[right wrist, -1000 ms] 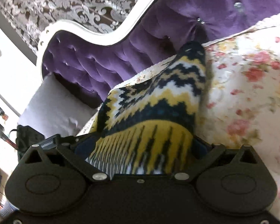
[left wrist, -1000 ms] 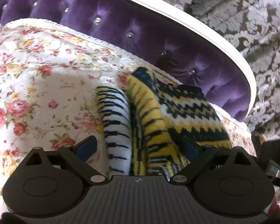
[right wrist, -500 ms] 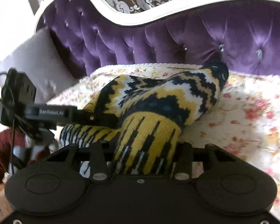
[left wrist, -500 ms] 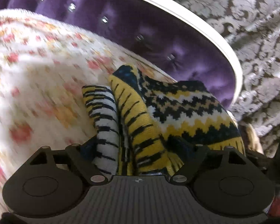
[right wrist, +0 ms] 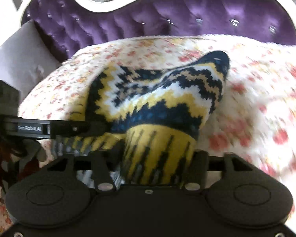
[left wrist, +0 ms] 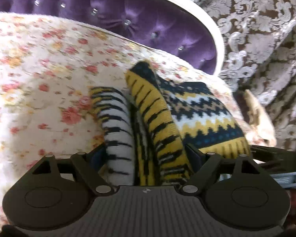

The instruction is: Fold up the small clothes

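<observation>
A knitted sock (left wrist: 197, 114) with navy, white and yellow zigzags and a yellow-and-black striped cuff lies bunched on the floral bedspread (left wrist: 39, 79). My left gripper (left wrist: 146, 154) is shut on its folded cuff end, with both pads against the knit. In the right wrist view the same sock (right wrist: 157, 102) rises from my right gripper (right wrist: 150, 158). Its jaws are opening. The cuff sits between them, against the right finger, with a gap at the left finger. The left gripper's finger (right wrist: 49, 128) reaches the sock from the left edge.
A purple tufted headboard (right wrist: 187, 15) with a white frame runs behind the bed. A pale cushion (right wrist: 15, 59) leans at its left end. Patterned wallpaper (left wrist: 256, 19) fills the right of the left wrist view. Open bedspread (right wrist: 256, 98) lies right of the sock.
Both grippers have swept across the bed with the sock. The right gripper's jaws narrowed on the cuff, then widened. The left gripper's finger has come into the right wrist view.
</observation>
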{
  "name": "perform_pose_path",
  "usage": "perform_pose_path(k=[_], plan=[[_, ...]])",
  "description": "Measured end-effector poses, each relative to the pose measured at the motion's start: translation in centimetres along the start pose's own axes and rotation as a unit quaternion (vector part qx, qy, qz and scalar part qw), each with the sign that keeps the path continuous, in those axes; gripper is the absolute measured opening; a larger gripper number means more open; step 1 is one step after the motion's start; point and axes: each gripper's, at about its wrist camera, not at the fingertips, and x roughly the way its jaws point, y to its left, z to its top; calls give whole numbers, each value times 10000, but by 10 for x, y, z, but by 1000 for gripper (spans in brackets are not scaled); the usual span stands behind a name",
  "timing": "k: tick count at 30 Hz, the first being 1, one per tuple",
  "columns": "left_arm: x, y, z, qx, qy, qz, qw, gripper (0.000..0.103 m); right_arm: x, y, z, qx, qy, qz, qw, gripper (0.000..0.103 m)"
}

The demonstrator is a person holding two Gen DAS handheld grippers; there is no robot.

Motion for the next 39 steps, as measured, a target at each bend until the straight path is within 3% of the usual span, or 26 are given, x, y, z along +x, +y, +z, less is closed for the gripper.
perform_pose_path(k=[5,11,18,23,27,29,32,36,39], plan=[[-17,17,-4,-269,-230,506,9981,83,-33,1,-12,202,-514,-160,9983,92],[-21,7,-6,-183,-220,790,9965,84,-62,-7,-22,553,-1041,-286,9926,92],[-25,9,-14,-295,-373,946,9944,86,-64,-6,-11,505,-1432,-799,9852,92],[-27,10,-16,-339,-424,901,9945,86,-31,4,19,30,-1313,-1205,9840,87],[-27,10,-17,-344,-432,868,9947,88,26,-5,18,-331,-435,-1657,9847,87],[-28,10,-17,-349,-433,860,9947,88,25,-12,14,-176,-547,-1584,9857,92],[-38,7,-16,-469,-494,840,9941,86,8,-12,16,-150,-677,-1563,9853,90],[-60,-5,-15,-224,-959,1081,9892,84,-32,7,3,-281,-1174,-1473,9817,90],[-56,-10,-8,-71,-1031,1328,9857,84,-42,22,-10,-444,-1217,-1471,9806,90]])
